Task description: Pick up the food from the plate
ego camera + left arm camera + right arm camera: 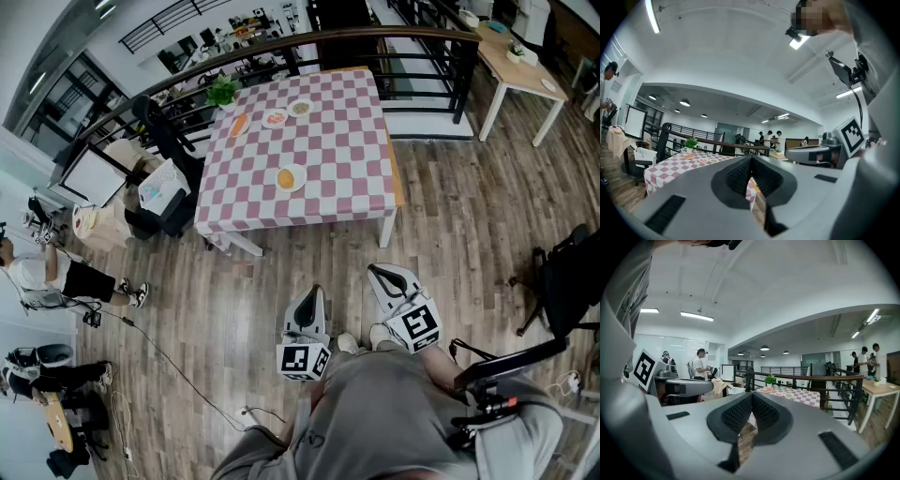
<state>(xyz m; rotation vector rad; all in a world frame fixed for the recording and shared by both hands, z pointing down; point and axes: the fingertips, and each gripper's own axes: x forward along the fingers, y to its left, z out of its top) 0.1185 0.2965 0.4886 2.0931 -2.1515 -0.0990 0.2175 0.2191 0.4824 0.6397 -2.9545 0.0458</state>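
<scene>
Approach step, apparently: left gripper and right gripper, both closed and empty, wait well short of the checkered table; next, advance and open.

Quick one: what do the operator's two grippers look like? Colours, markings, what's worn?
The left gripper and right gripper match: pale grey moulded shells with black ribbed pads set in a dark recess. Each carries a white cube with black square markers at its rear. The person wears grey clothing.
</scene>
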